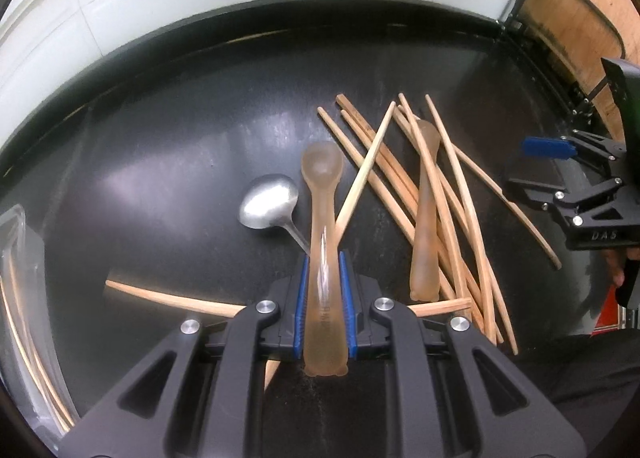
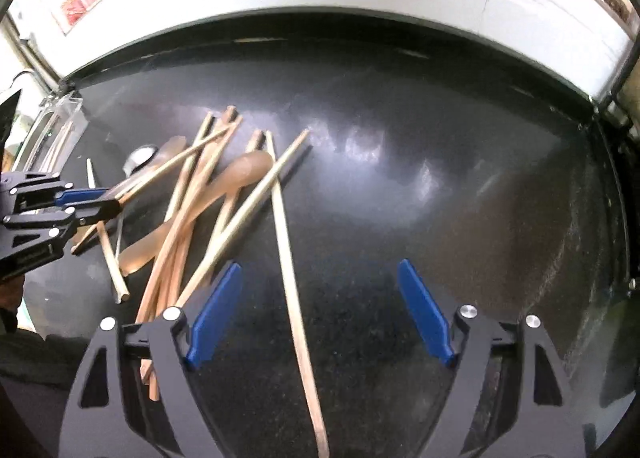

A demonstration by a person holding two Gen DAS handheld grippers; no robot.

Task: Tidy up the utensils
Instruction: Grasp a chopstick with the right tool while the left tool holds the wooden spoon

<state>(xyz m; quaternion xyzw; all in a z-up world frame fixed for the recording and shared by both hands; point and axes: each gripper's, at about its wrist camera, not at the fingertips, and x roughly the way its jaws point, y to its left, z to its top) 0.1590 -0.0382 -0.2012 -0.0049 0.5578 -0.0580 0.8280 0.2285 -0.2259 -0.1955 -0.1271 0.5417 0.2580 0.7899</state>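
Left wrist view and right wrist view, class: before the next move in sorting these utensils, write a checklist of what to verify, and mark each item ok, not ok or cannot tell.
1. Left gripper jaws closed on the translucent spoon: ok.
2. Right gripper jaws open, nothing pressed: ok.
3. A single chopstick lies between the right jaws, ready to grasp: ok.
4. Metal spoon free of the held spoon: cannot tell; its handle runs under the left jaws.
5. Chopstick pile untangled: not ok; sticks cross over a second translucent spoon.
6. Clear container has room: cannot tell.
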